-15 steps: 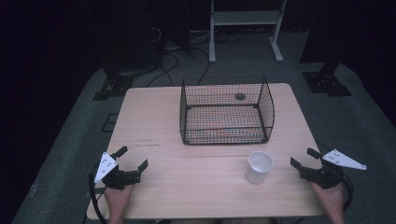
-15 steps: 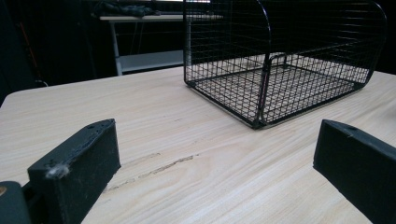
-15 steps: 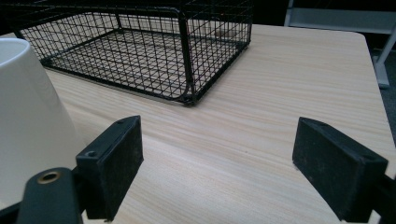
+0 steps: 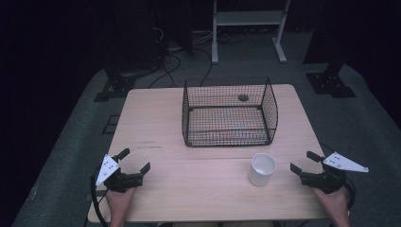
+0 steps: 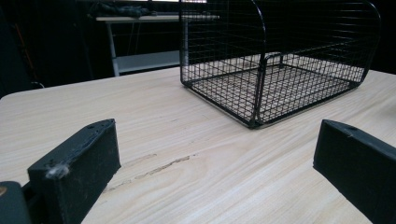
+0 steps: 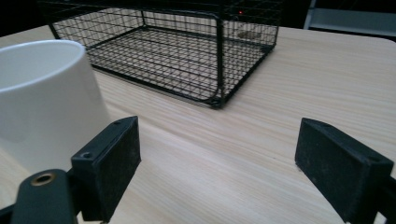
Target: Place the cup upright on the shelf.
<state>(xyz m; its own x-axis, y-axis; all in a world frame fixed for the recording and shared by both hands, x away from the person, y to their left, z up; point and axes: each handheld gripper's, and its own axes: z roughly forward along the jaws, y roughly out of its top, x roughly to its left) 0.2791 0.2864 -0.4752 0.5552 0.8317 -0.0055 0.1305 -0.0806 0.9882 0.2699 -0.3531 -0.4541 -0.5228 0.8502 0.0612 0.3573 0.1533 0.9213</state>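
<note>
Your right gripper [image 4: 302, 163] has bare table [image 4: 198, 189] ahead, white cup [image 4: 261, 169] just left, wire basket [image 4: 229, 113] blocking the middle back.

the cup [image 4: 262, 169] is plain white. the basket [image 4: 229, 113] is black wire in a fine square grid. the table [image 4: 156, 123] is pale wood with a light grain. each gripper [image 4: 135, 165] is black, topped by a light grey plate.

The white cup [image 6: 44, 100] is cut off by the frame's left edge.
</note>
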